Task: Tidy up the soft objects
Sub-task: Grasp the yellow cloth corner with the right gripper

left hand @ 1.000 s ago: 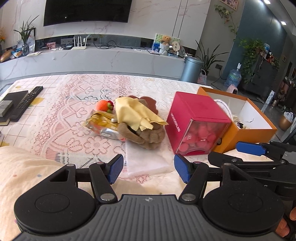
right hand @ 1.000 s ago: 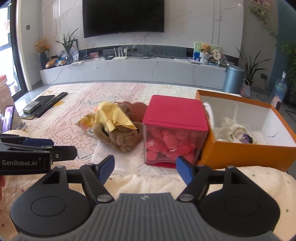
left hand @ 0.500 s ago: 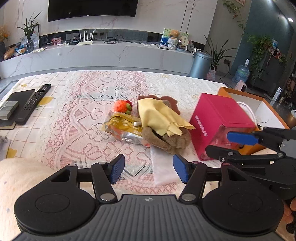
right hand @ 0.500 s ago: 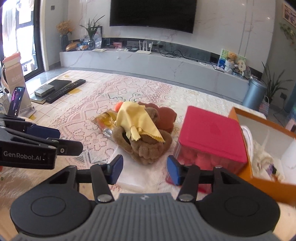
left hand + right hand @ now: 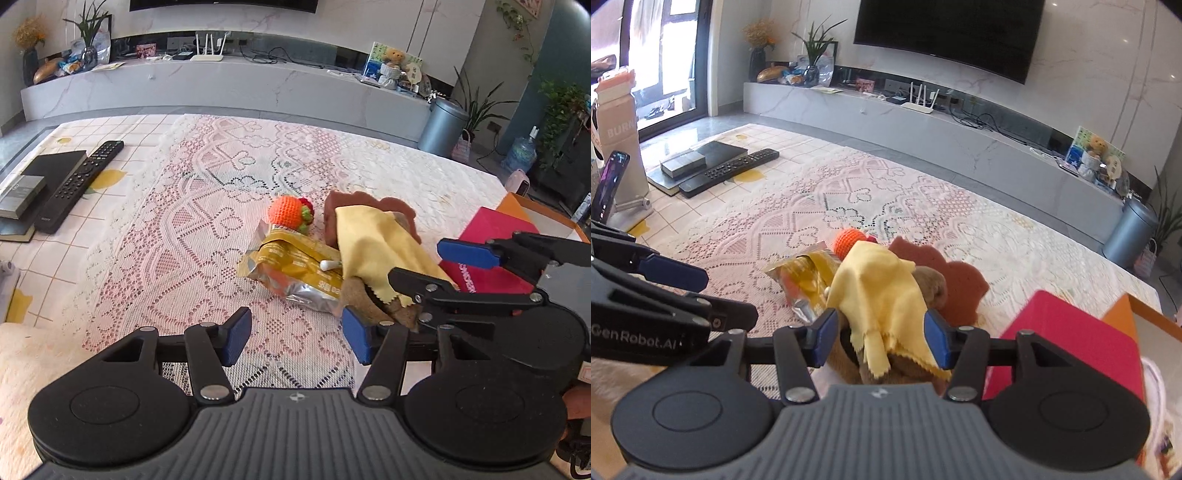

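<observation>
Almost everything is still left to do, by my reckoning: the soft things sit in one heap in the middle of the lace tablecloth [image 5: 207, 206], none of them lifted yet. My right tongs [image 5: 879, 338] hang over the heap with the yellow cloth [image 5: 879, 295] and the brown plush toy [image 5: 931, 284] between the blue pads; the jaws narrowed a moment ago and now stand half apart, but I cannot see the pads pressing on the fabric, so I count them as released, not grasping. My left tongs [image 5: 295, 336] have just been closing a little and still gape wide over bare lace, nothing between them, just beside the crumpled gold snack bag [image 5: 291, 266]. Behind the bag lies the orange knitted ball [image 5: 288, 210], touching it or nearly so, and the reddish-brown sponge [image 5: 960, 284] sits under the far edge of the cloth. The red box [image 5: 1071, 343] stands to the right of the heap, with the orange box [image 5: 1123, 314] beyond it, which I take to be where the soft things belong. As for writing, "GenRobot.AI" reads clearly on the side of my left tongs in the right view; the red box carries white lettering I cannot make out, and the bag's print is too small to read.
</observation>
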`<state>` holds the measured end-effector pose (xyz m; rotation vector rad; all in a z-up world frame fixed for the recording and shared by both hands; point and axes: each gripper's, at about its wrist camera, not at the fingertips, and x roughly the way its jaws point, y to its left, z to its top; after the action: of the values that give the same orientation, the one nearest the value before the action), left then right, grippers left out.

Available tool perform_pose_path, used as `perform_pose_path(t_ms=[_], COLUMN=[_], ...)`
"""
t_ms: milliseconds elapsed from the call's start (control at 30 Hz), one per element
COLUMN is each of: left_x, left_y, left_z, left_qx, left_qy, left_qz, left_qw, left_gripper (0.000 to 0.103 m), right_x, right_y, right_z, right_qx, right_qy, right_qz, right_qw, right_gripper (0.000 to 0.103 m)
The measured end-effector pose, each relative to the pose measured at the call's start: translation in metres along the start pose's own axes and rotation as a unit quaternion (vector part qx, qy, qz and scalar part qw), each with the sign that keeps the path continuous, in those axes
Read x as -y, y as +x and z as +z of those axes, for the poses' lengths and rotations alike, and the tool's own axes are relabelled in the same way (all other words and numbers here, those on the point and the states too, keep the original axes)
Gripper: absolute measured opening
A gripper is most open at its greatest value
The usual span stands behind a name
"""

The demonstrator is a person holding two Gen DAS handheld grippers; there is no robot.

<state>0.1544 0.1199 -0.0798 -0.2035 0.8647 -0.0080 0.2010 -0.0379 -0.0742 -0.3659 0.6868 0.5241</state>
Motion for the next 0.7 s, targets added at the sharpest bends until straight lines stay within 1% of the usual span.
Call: perform_pose_path(t_ms=[200,267,300,333,367,433,533,600,700], left_x=[-0.01,-0.012,-0.011,-0.01,-0.009,-0.006,-0.001,0.003,0.009], left_y=[0.011,0.013,0.013,0.014,0.014,0.013,0.01,0.007,0.005], left_z=[0.0,-0.001,-0.001,-0.001,-0.001,-0.002,-0.003,-0.005,-0.009], left_qx=[-0.014,-0.02,-0.021,-0.021,-0.021,-0.02,-0.014,-0.013,-0.026], left_qy=[-0.028,-0.034,-0.033,-0.031,-0.027,-0.02,-0.007,-0.002,-0.002], left_qz=[0.001,-0.002,-0.002,-0.001,0.0,-0.006,-0.028,-0.05,-0.088], left_qw=[0.9995,0.9992,0.9992,0.9993,0.9994,0.9996,0.9995,0.9986,0.9958], left_gripper=[0.063,0.063,0.063,0.063,0.063,0.063,0.063,0.063,0.063], right_x=[-0.004,-0.007,-0.009,-0.01,-0.012,-0.008,0.002,0.004,0.004], right_y=[0.032,0.04,0.042,0.044,0.044,0.042,0.033,0.019,-0.007], right_z=[0.005,0.004,0.003,0.001,0.0,-0.001,0.001,0.0,-0.008], right_qx=[-0.005,-0.011,-0.012,-0.01,-0.006,-0.003,-0.001,0.008,0.016], right_qy=[-0.016,-0.025,-0.03,-0.037,-0.046,-0.043,-0.022,-0.02,-0.013], right_qz=[0.012,0.013,0.009,-0.002,-0.014,-0.012,-0.004,-0.006,-0.003], right_qw=[1.0,1.0,0.999,0.999,0.999,0.999,1.0,1.0,1.0], right_gripper=[0.051,0.049,0.039,0.023,0.018,0.001,0.0,0.0,0.0])
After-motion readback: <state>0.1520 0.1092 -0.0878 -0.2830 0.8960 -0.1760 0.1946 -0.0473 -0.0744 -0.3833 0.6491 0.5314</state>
